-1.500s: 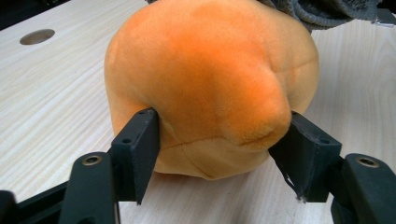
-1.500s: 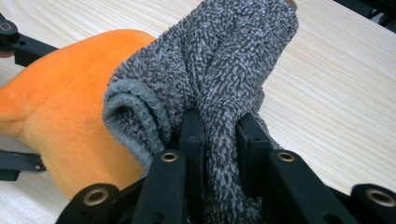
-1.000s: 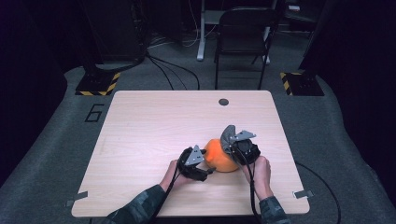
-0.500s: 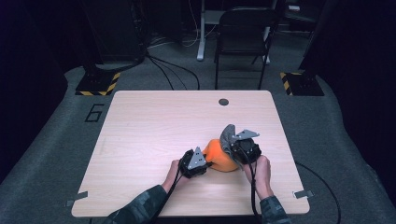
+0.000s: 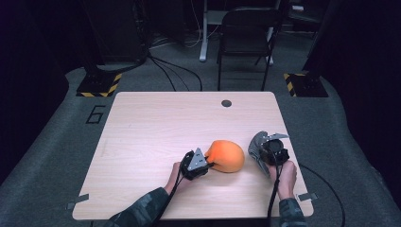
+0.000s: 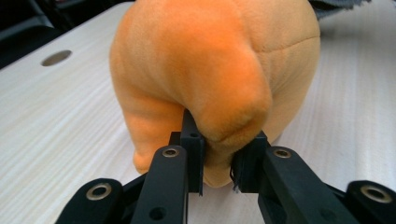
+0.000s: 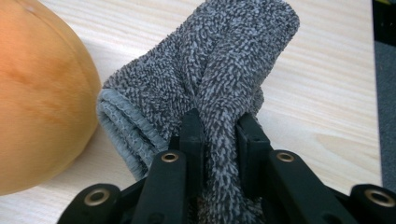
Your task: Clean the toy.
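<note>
An orange plush toy (image 5: 227,155) is seen lying on a pale wooden worktop (image 5: 156,123), towards its near right part. A fold of the plush is pinched between the nearly closed jaws of the left hand-held gripper (image 6: 218,163). Just to the right of the toy, a grey towelling cloth (image 7: 224,79) is clamped by the right hand-held gripper (image 7: 219,140). A dark chair (image 5: 248,28) is placed beyond the worktop.

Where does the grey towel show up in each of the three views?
High view: grey towel at right of centre, in the right gripper.
Left gripper view: a sliver at the top right edge.
Right gripper view: centre, pinched between the jaws.
Shared landmark: the orange plush, beside the towel.
</note>
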`<state>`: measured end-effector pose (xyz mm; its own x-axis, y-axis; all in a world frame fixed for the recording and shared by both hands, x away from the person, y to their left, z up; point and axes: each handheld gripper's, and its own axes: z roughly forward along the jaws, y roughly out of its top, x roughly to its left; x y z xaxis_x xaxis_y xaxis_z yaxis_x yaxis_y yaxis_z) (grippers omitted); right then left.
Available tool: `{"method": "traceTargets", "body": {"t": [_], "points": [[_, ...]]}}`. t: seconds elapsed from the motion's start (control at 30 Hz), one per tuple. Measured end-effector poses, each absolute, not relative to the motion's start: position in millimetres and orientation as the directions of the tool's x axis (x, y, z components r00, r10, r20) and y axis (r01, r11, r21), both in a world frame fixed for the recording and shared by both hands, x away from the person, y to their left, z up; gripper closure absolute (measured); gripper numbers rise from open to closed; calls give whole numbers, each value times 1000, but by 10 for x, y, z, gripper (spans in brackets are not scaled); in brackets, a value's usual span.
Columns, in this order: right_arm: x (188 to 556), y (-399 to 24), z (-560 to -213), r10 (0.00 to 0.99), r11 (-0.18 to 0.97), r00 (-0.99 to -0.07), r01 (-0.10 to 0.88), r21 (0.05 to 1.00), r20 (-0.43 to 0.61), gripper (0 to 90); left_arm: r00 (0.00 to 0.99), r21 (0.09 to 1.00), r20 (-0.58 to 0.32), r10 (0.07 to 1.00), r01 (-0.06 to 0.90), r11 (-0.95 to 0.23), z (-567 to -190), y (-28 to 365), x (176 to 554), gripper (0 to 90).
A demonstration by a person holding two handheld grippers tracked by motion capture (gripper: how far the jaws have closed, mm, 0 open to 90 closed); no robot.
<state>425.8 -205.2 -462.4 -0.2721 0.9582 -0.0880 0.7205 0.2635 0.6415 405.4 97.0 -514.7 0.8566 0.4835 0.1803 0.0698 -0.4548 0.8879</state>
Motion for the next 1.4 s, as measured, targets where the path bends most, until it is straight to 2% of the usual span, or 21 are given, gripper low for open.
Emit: {"method": "traceTargets", "body": {"t": [0.2,0.3,0.47,0.63,0.73,1.0,1.17,1.4], "points": [[4257,-2087,-4621,961,254,-265,722,643,-82,755,848,917,180,498,39,-398,-5117,988,4024,804],[4255,-2096,-4607,960,254,-266,718,648,-81,755,852,933,135,505,62,-355,-5041,1018,4027,808],[4240,-2115,-4564,963,245,-258,711,659,-80,755,855,954,21,518,139,-267,-4824,1101,4020,806],[4206,-2100,-4455,961,246,-265,690,681,-79,756,851,946,-103,515,244,-214,-4630,1170,4019,803],[4171,-2064,-4357,959,250,-271,668,701,-84,755,838,930,-148,525,298,-214,-4575,1183,4022,801],[3985,-1795,-3929,926,323,-355,561,762,-132,755,789,876,-290,541,447,-182,-4618,1181,4073,795],[3822,-1457,-3708,883,369,-449,490,790,-134,755,777,863,-308,549,471,-182,-4642,1181,4092,792],[3738,-1025,-3685,819,426,-558,434,794,-134,755,755,838,-340,560,514,-184,-4728,1150,4122,785]]}}
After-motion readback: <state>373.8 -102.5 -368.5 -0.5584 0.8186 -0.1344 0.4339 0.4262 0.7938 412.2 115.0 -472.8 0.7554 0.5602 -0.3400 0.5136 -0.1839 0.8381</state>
